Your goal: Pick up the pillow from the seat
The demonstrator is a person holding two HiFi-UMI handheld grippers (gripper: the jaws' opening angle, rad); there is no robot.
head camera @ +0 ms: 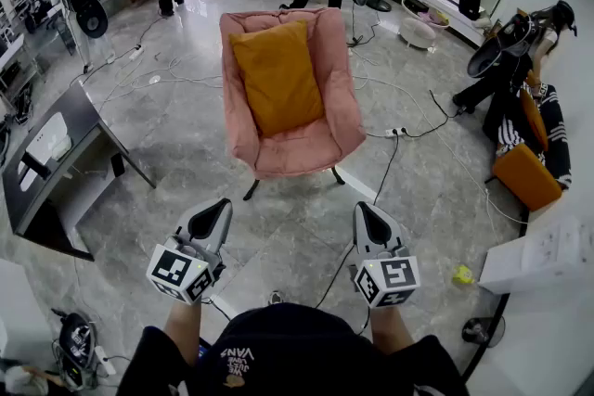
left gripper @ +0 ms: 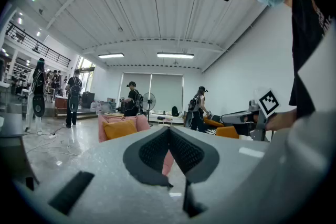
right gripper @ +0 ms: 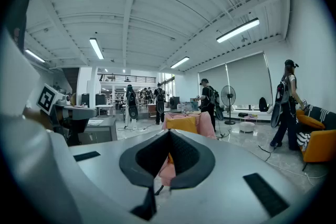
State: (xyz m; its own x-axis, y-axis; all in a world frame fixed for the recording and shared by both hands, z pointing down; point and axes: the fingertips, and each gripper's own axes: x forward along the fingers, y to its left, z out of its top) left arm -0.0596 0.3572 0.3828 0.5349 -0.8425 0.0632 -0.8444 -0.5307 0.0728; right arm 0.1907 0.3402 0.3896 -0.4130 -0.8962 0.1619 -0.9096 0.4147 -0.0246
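Grey polished stone floor (head camera: 186, 121) across the whole head view, crossed by thin black cables (head camera: 382, 170). Dark flat-topped desk (head camera: 70, 121) at the left edge of the frame.

Pink padded armchair (head camera: 339, 97) on dark legs just above the centre of the head view, open front facing the lower edge of the frame. Seen small beyond the jaws in the left gripper view (left gripper: 140, 122) and the right gripper view (right gripper: 208, 124).

Orange rectangular fabric pillow (head camera: 277, 77) inside the armchair, leaning against the backrest with its lower short edge down on the seat. Long axis from the top of the frame to the bottom, tilted slightly toward the lower right; broad face turned up toward the camera. Visible as an orange block in front of the pink backrest in both gripper views (left gripper: 121, 128) (right gripper: 182, 124).

Left gripper (head camera: 220, 205) at the lower left of the head view, tip aimed up-frame at the armchair, well apart from it; jaws pressed together with nothing between them (left gripper: 169, 129). Right gripper (head camera: 365, 210) at the lower right, likewise aimed up-frame, jaws fully closed and empty (right gripper: 169, 134).

Small yellow thing (head camera: 462, 274) on the floor at the lower right, too small to tell.
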